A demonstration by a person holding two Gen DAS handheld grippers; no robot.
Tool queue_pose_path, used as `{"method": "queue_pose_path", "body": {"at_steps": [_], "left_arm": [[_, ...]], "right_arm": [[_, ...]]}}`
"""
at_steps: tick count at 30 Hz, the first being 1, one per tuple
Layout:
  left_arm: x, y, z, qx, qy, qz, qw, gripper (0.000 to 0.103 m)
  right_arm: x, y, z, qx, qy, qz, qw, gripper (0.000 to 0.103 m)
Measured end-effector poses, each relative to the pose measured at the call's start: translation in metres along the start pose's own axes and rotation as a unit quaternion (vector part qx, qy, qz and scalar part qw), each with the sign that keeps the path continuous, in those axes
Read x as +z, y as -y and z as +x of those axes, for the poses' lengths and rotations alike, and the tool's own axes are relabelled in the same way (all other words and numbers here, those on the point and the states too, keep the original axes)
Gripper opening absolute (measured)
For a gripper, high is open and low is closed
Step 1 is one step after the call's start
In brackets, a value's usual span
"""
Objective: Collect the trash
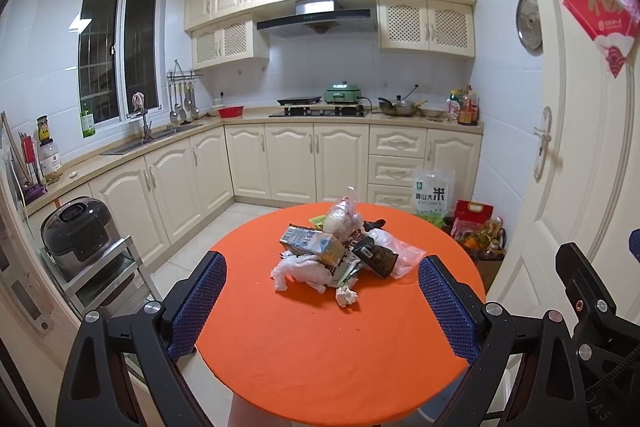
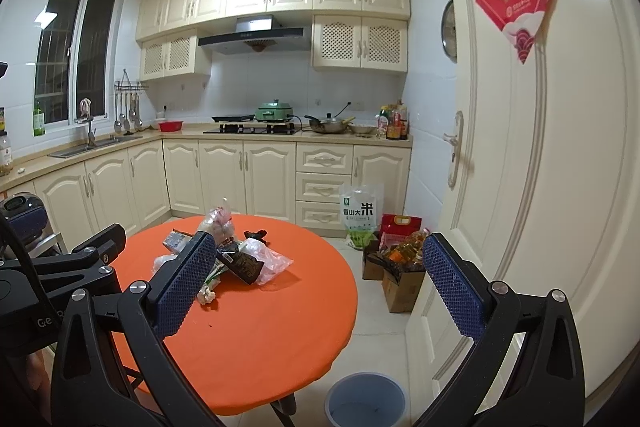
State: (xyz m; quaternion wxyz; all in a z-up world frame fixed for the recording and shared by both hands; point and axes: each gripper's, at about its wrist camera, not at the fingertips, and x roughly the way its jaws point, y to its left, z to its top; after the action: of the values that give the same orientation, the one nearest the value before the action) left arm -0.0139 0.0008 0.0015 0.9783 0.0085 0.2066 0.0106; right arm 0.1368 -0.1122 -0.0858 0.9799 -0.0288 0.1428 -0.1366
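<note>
- Nothing looks collected yet: the trash pile (image 1: 338, 251) sits whole near the middle of the orange table (image 1: 304, 359), and the bin (image 2: 366, 401) on the floor beside that table looks empty.
- Both the left gripper (image 1: 322, 303) and the right gripper (image 2: 320, 287) gape wide, holding nothing.
- The pile lies ahead of both, untouched.
</note>
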Motion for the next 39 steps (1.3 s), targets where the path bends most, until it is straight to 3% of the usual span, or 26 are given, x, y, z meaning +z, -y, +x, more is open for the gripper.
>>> {"method": "queue_pose_path", "body": {"at_steps": [39], "left_arm": [[-0.0039,0.001,0.0023,0.007,0.01,0.003,0.9999,0.094]], "right_arm": [[-0.0014,-0.0003,-0.0044,-0.008,0.0,0.001,1.0,0.103]]}}
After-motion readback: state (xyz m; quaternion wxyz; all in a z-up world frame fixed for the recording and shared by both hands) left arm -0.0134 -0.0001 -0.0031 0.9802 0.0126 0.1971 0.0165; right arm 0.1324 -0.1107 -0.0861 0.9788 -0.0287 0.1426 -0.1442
